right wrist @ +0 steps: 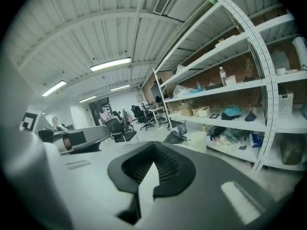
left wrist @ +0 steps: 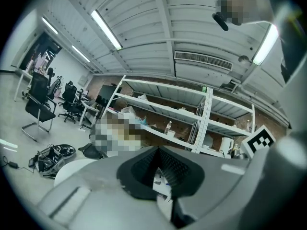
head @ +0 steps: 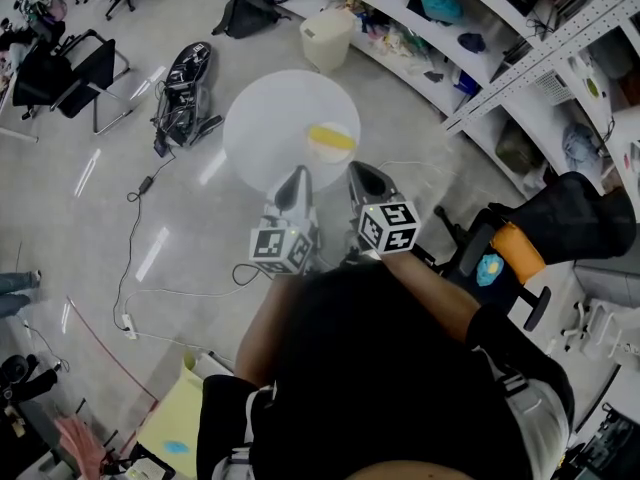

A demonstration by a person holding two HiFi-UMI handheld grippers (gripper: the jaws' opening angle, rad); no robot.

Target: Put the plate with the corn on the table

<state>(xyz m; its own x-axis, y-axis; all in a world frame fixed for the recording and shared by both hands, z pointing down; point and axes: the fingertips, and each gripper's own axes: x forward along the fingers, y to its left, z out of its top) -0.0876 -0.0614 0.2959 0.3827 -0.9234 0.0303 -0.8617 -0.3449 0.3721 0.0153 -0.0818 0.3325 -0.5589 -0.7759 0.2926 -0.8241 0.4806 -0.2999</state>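
A round white plate [head: 275,128] hangs in the air above the floor, with a yellow corn cob [head: 330,140] lying on its right part. Both grippers hold its near rim. My left gripper [head: 297,178] is shut on the rim at the near left, and my right gripper [head: 362,174] is shut on it at the near right. In the left gripper view the dark pads [left wrist: 144,169] of the gripper [left wrist: 160,185] pinch a thin white edge. The right gripper view shows the same white sliver in the jaws of the gripper [right wrist: 149,176]. No table shows in any view.
Curved shelving [head: 470,58] full of items runs along the upper right. A pale bin [head: 326,38] and a black bag [head: 250,13] sit below it. A black bag [head: 185,78] and cables lie on the floor at left, by office chairs [head: 80,73]. A black chair [head: 500,258] stands close at right.
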